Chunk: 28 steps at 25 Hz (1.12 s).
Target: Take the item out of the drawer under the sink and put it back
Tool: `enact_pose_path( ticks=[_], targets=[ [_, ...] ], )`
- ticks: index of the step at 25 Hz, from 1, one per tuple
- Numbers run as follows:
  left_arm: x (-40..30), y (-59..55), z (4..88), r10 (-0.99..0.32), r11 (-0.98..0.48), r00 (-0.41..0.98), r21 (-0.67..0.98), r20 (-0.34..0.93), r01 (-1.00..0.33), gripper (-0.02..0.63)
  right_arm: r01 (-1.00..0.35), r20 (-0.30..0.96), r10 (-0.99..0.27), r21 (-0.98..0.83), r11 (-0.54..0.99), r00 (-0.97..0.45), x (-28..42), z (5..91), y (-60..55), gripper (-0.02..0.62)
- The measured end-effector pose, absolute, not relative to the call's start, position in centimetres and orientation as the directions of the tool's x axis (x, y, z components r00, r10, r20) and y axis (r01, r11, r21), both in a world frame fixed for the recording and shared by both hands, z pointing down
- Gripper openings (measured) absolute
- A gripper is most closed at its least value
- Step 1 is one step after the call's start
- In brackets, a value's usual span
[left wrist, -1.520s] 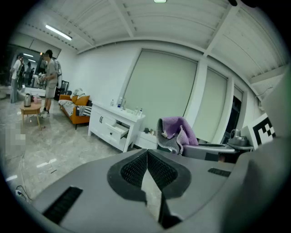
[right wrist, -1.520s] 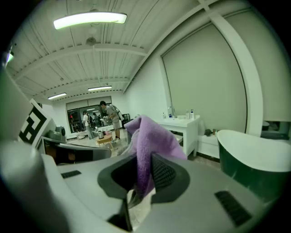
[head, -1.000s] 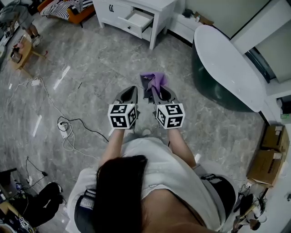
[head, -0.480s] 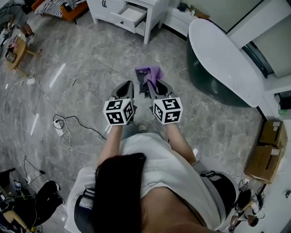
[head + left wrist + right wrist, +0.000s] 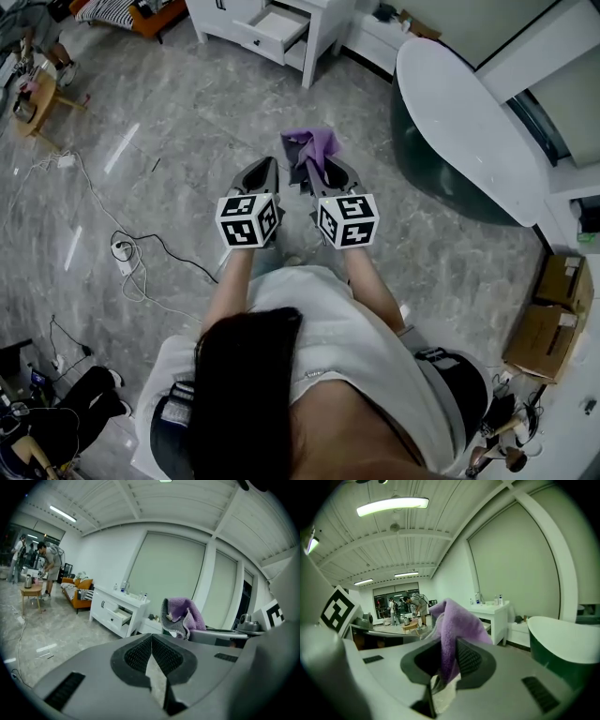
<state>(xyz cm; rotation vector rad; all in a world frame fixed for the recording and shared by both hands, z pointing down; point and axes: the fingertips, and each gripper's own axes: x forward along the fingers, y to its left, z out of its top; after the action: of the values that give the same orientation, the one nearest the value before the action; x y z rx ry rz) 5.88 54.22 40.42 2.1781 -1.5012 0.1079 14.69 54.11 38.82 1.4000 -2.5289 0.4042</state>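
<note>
Floor of grey marble [image 5: 187, 122] lies between me and the white cabinet [image 5: 323, 37], whose drawer [image 5: 279, 22] stands pulled out. A bathtub [image 5: 469, 131] sits to the right, and cables [image 5: 131, 262] trail at the left. My right tongs [image 5: 449, 656] pinch the purple cloth [image 5: 457, 625], a crumpled, fuzzy towel with a grey edge, standing up from the pads above the floor. My left tongs [image 5: 151, 639] are pressed together, empty.

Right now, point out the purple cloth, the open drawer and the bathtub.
purple cloth [image 5: 457, 623]: right gripper view, on the middle of its hanging fold.
open drawer [image 5: 279, 22]: head view, on its pale inside.
bathtub [image 5: 422, 164]: head view, on its dark outer wall.
</note>
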Motion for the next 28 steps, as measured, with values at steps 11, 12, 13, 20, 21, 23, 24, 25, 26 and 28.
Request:
enact_pose_path(
  ticks=[11, 12, 13, 20, 21, 23, 24, 25, 26, 28],
  targets=[
    [4.5, 48.8, 40.7, -0.849, -0.281, 0.4, 0.347, 0.345, -0.895, 0.004, -0.859, 0.342, -0.79, -0.149, 0.489, -0.509, 13.5, 39.5, 48.8, 0.077],
    [4.5, 48.2, 40.7, -0.848, -0.28, 0.401, 0.348, 0.348, -0.895, 0.005, -0.859, 0.346, -0.788, -0.148, 0.49, -0.509, 13.4, 39.6, 48.3, 0.077],
    [4.4, 47.6, 40.7, -0.847, -0.28, 0.401, 0.349, 0.349, -0.895, 0.005, -0.858, 0.35, -0.786, -0.148, 0.491, -0.51, 13.3, 39.7, 47.7, 0.077],
    [3.4, 43.4, 40.4, -0.848, -0.286, 0.403, 0.342, 0.346, -0.895, 0.003, -0.862, 0.354, -0.787, -0.149, 0.485, -0.505, 12.2, 39.8, 43.7, 0.077],
    [3.1, 42.9, 40.4, -0.847, -0.287, 0.403, 0.341, 0.347, -0.895, 0.003, -0.862, 0.354, -0.788, -0.149, 0.484, -0.503, 12.0, 39.8, 43.1, 0.077],
    [2.8, 42.0, 40.4, -0.845, -0.289, 0.406, 0.342, 0.348, -0.894, 0.005, -0.865, 0.356, -0.79, -0.148, 0.48, -0.5, 11.7, 39.7, 42.2, 0.077],
    [2.7, 41.5, 40.3, -0.844, -0.29, 0.408, 0.343, 0.348, -0.893, 0.003, -0.866, 0.357, -0.79, -0.147, 0.479, -0.498, 11.5, 39.6, 41.7, 0.077],
    [2.6, 41.0, 40.2, -0.844, -0.29, 0.409, 0.345, 0.347, -0.893, 0.003, -0.867, 0.36, -0.791, -0.146, 0.477, -0.495, 11.4, 39.5, 41.2, 0.077],
    [2.4, 40.5, 40.1, -0.844, -0.291, 0.41, 0.346, 0.345, -0.892, 0.005, -0.869, 0.363, -0.791, -0.145, 0.474, -0.492, 11.3, 39.5, 40.8, 0.077],
    [2.1, 39.5, 39.9, -0.844, -0.294, 0.412, 0.345, 0.343, -0.891, 0.003, -0.872, 0.368, -0.793, -0.148, 0.466, -0.486, 10.9, 39.5, 39.9, 0.077]
  ],
)
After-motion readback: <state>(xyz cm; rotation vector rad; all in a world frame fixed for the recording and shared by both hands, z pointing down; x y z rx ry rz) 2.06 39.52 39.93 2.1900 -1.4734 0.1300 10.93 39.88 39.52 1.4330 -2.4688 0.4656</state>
